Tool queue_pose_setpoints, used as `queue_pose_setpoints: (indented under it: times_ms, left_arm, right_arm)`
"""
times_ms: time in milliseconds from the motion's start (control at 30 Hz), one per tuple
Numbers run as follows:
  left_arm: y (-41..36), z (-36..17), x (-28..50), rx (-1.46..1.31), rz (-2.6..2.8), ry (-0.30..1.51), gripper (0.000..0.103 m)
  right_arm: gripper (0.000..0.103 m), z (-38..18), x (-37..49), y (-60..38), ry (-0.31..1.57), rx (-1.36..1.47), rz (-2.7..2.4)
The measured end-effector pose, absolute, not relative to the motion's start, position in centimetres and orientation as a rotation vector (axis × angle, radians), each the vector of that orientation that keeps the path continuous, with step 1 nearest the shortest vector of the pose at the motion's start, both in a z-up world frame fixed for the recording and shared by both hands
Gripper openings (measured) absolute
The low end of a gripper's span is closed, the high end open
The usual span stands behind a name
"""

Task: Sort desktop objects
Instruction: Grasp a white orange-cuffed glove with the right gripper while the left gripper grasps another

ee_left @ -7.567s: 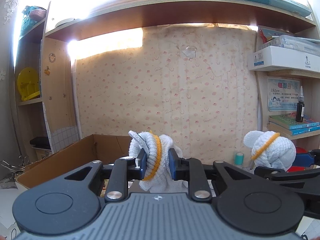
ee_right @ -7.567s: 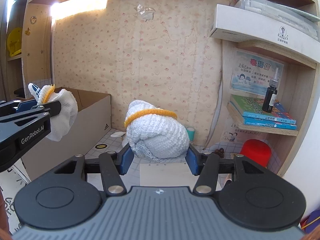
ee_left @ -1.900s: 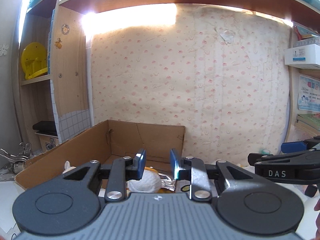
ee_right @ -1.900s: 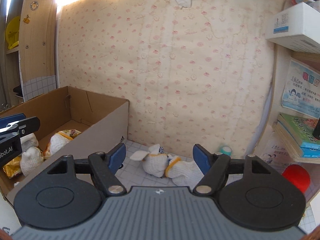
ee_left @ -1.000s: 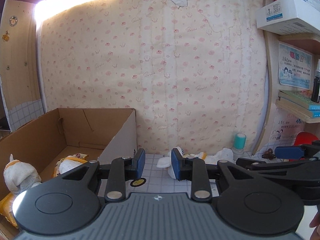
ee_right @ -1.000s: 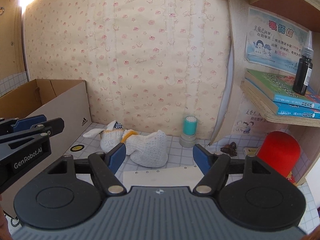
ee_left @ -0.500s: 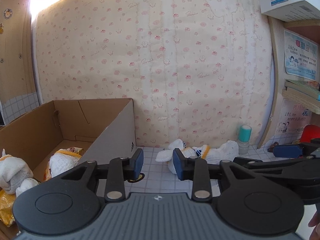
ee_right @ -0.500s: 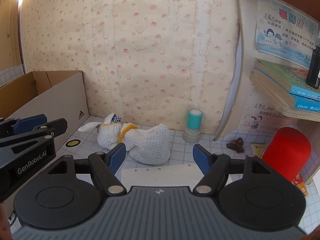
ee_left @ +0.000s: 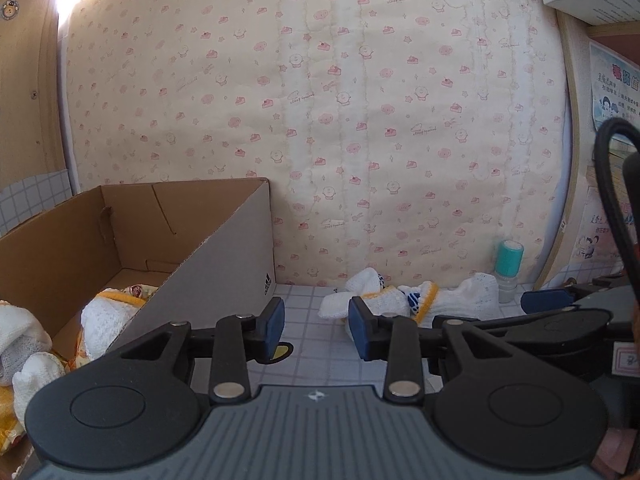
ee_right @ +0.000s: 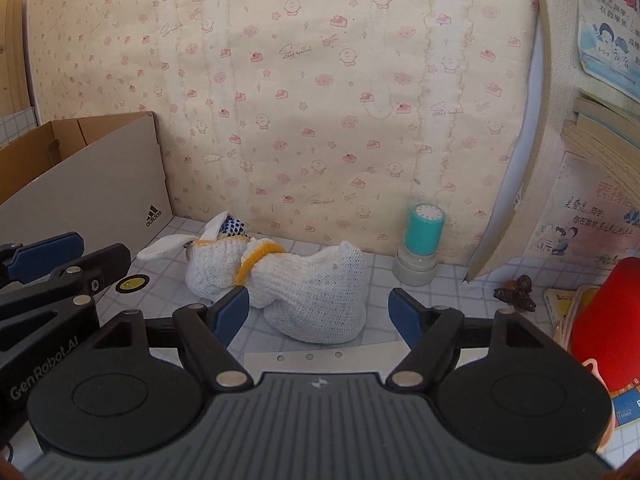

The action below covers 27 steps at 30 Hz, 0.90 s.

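Opening both empty grippers — left (ee_left: 316, 322), right (ee_right: 319, 314) — you line up on the socks (ee_right: 280, 280) still outside the box (ee_left: 208, 264)

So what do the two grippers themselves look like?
Both the left gripper and the right gripper are black, with blue fingertip pads, silver pivot screws and ribbed grey bodies. The left one reads "GenRobot.AI" on its side. A black cable loops by the right one.

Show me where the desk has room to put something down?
Bare checked desktop lies between the white knitted sock bundles with yellow bands and the teal stamp, and beside the brown cardboard box. The box floor looks crowded with bundles, and the right corner by the red cylinder is cluttered.
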<state>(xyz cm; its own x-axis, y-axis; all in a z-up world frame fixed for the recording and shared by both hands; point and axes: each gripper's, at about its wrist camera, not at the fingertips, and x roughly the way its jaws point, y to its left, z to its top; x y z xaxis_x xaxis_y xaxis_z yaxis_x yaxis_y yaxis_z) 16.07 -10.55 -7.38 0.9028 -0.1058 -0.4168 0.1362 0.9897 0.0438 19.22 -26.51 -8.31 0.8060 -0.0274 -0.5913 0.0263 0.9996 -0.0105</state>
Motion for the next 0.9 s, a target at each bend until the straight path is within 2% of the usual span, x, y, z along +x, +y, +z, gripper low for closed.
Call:
queue_pose_setpoints:
  times_ms: [233, 333, 400, 433, 500, 567, 633, 667, 833, 900]
  left_arm:
    - [-10.5, -7.8, 16.8, 0.08, -0.111, 0.43, 0.038]
    - [-10.6, -8.0, 17.1, 0.083, -0.111, 0.432, 0.038]
    - [-10.8, -8.0, 17.1, 0.088, -0.109, 0.427, 0.039]
    - [-10.9, -8.1, 17.2, 0.09, -0.107, 0.426, 0.041]
    - [-11.1, -8.1, 17.3, 0.089, -0.105, 0.424, 0.043]
    - [-11.2, -8.2, 17.3, 0.093, -0.11, 0.425, 0.043]
    - [-11.5, -8.3, 17.2, 0.096, -0.114, 0.421, 0.043]
    - [-11.7, -8.3, 17.2, 0.099, -0.113, 0.416, 0.045]
    - [-13.2, -8.7, 16.9, 0.117, -0.116, 0.399, 0.064]
    - [-13.7, -8.9, 17.1, 0.126, -0.11, 0.398, 0.065]
  right_arm:
    - [0.087, -9.7, 21.6, -25.7, 0.666, -0.012, -0.023]
    - [0.087, -10.2, 22.2, -26.0, 0.669, 0.013, -0.022]
    - [0.083, -10.6, 22.5, -26.3, 0.682, 0.025, -0.023]
    - [0.07, -11.0, 22.8, -26.5, 0.706, 0.043, -0.015]
    - [0.063, -11.3, 22.8, -27.0, 0.712, 0.066, -0.019]
    - [0.051, -11.1, 22.4, -27.5, 0.707, 0.075, -0.027]
    - [0.045, -10.9, 21.9, -27.7, 0.698, 0.069, -0.037]
    - [0.038, -10.8, 21.5, -27.9, 0.692, 0.058, -0.046]
    - [0.039, -10.8, 20.5, -28.8, 0.697, 0.027, -0.069]
    - [0.048, -10.7, 20.1, -29.1, 0.683, 0.029, -0.06]
